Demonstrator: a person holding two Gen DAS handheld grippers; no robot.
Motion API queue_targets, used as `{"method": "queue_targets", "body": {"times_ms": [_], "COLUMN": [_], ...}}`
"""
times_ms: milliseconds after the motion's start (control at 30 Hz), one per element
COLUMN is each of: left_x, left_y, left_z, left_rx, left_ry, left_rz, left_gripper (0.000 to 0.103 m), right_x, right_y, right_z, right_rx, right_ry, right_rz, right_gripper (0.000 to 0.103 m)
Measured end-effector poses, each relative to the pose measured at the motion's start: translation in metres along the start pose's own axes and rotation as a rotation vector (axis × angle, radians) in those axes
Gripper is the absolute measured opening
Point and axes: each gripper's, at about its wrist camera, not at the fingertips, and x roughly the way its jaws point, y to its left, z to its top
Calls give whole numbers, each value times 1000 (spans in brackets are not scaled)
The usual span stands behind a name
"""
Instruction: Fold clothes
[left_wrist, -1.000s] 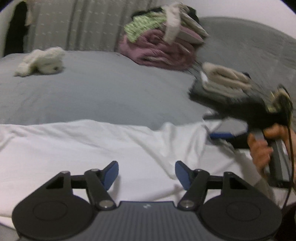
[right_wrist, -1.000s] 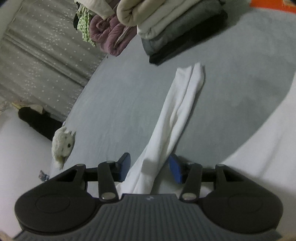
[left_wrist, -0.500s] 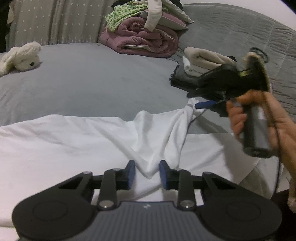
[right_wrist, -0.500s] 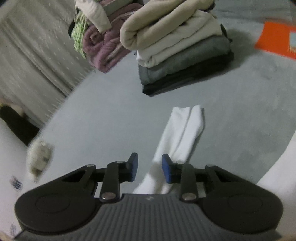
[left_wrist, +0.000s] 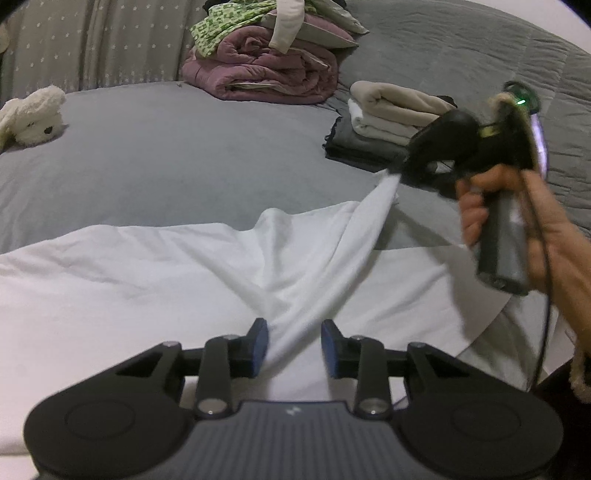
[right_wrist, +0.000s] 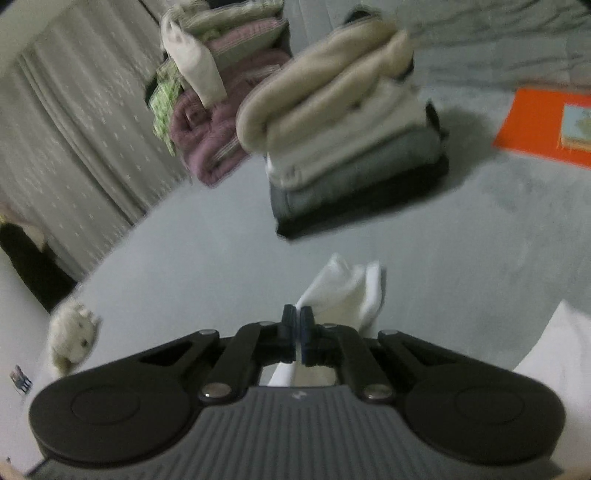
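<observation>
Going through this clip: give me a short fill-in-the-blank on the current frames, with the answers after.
1. The right gripper is ____ on a sleeve end of the white garment.
2. The left gripper has its blue pads apart, so it is ____.
3. The top item of the folded stack is ____ in colour.
4. The plush toy lies on the ____ bedsheet.

Answers: shut; open; beige; grey
</observation>
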Motion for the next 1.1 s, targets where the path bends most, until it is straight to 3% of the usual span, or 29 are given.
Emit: {"method": "queue_targets", "body": {"times_ms": [67,133,167,200,600,900,1100], "left_x": [1,1,1,1,-45,-56,-46], "left_y": [-1,-3,-2,-1,17,-1,-14], "left_z": [-1,-1,-1,0,20,5,-11], "left_rx": [10,21,24,24,-38,62,160], "left_ry": [-9,-23,-31,-37,-266,-246,-154], "left_rz": [15,41,66,93,112,59,21], "left_gripper": [32,25,11,4,3,3,3], "right_x": [-12,-23,-27,-32,-57,-81,-96], "right_y": [-1,0,2,4,27,18,-9], "right_z": [6,10,11,13,33,38,31], "right_rx": [17,27,29,29,13,-78,-120], "right_ry": [-25,-51,-67,-83,-186,-212,-165], "right_rz": [41,75,89,102,261,269,251], "right_gripper": [3,3,3,3,3,3,3]}}
